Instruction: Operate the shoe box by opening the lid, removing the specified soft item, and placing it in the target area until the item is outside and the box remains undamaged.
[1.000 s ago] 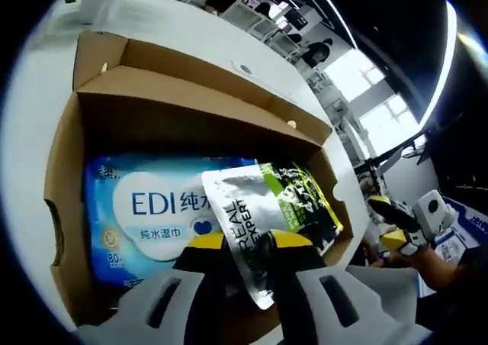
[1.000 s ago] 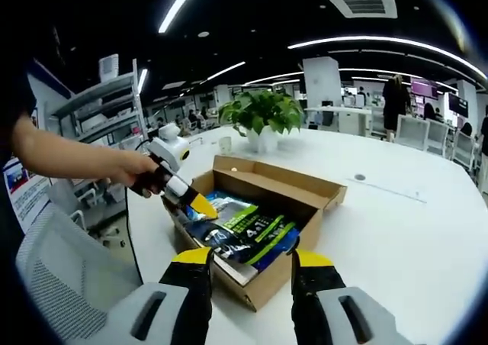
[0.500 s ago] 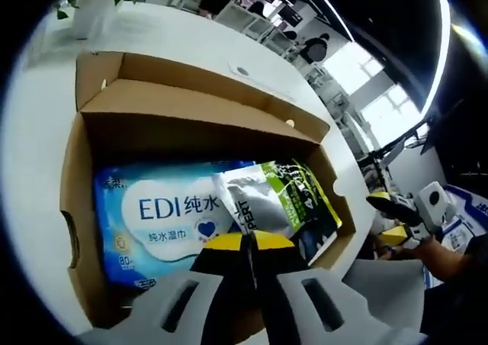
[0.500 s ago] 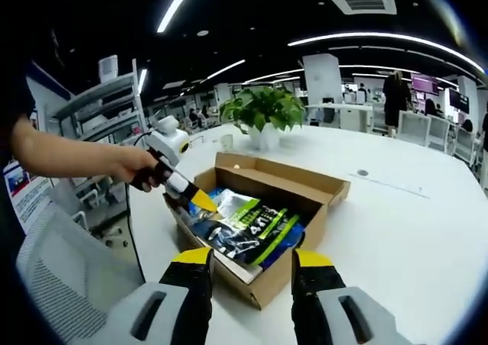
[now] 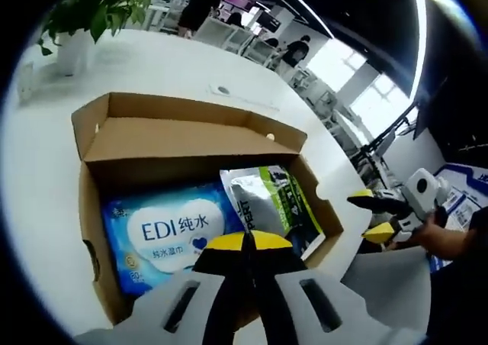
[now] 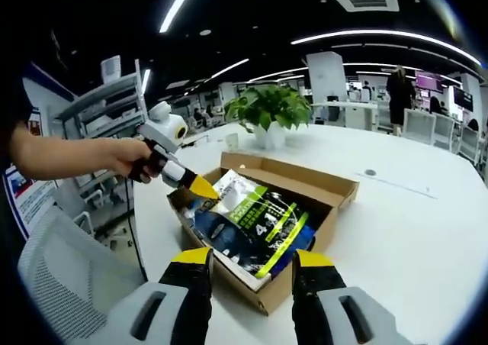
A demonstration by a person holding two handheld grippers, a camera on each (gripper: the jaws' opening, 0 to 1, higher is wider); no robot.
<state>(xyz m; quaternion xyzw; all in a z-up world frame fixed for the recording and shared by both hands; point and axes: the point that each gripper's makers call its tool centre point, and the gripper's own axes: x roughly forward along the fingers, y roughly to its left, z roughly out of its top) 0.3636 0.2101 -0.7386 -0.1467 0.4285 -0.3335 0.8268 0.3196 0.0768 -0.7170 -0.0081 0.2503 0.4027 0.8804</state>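
Note:
An open brown cardboard box [image 5: 191, 143] sits on a white table. Inside lie a blue wet-wipes pack [image 5: 168, 230] and a silver, green and black soft pouch [image 5: 267, 200]. My left gripper [image 5: 248, 242] is shut on the pouch's near edge. In the right gripper view the left gripper [image 6: 202, 187], held by a hand, lifts one end of the pouch [image 6: 255, 219] above the box [image 6: 305, 178], so the pouch tilts up. My right gripper [image 6: 252, 261] stands open in front of the box's near corner, holding nothing. It also appears at the right in the left gripper view [image 5: 377, 219].
A potted plant [image 6: 271, 112] stands behind the box on the white table [image 6: 396, 230]. A grey mesh chair [image 6: 69, 276] is at the table's edge on the left, with shelving [image 6: 99, 108] behind it. People stand far off in the office.
The left jaws, apart around the pouch a second ago, have shut on its edge. The pouch's held end has risen out of the box. The right gripper has stayed open.

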